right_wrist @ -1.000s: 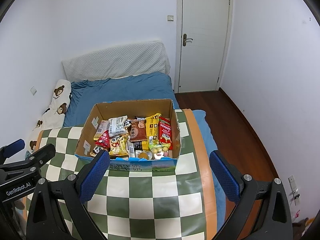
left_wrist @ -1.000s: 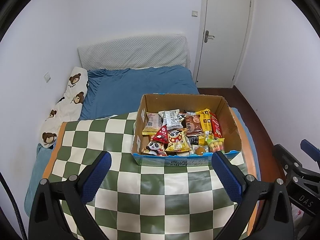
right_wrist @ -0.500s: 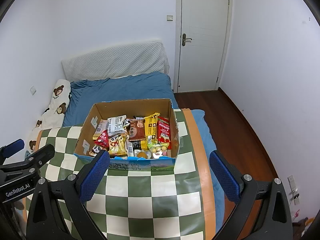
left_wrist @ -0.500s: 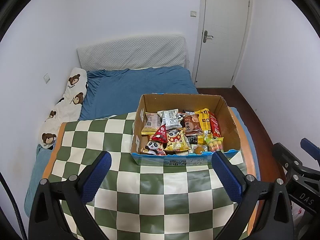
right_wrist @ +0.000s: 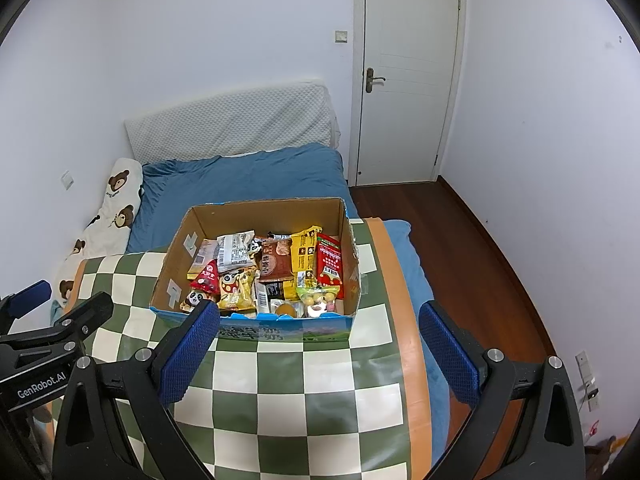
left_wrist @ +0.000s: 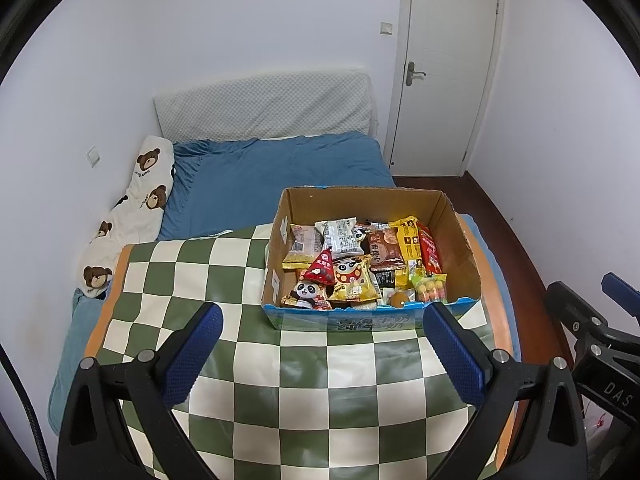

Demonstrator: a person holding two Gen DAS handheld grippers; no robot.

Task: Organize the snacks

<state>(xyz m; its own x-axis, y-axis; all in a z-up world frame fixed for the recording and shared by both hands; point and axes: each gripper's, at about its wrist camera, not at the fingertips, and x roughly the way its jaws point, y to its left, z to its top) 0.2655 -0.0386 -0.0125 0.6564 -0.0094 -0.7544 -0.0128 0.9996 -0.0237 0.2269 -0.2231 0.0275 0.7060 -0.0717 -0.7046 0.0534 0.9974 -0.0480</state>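
Above the checkered cloth (left_wrist: 224,272), both tools — left tool (left_wrist: 320,346), right tool (right_wrist: 318,344) — stay released, slightly nearer the snack box (left_wrist: 372,316).

Plain white walls (right_wrist: 200,40) are enclosing a low bed with blue sheet (right_wrist: 240,180); beside it, a white panelled door (right_wrist: 408,80) is standing shut above dark wooden floorboards (right_wrist: 480,240).

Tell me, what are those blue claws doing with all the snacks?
A person holds two claws, and both are open and empty. The left claw and right claw hover above the checkered cloth, in front of a cardboard box full of snack packets. Nothing has been picked out yet. A panda packet and a red packet sit inside with the others.
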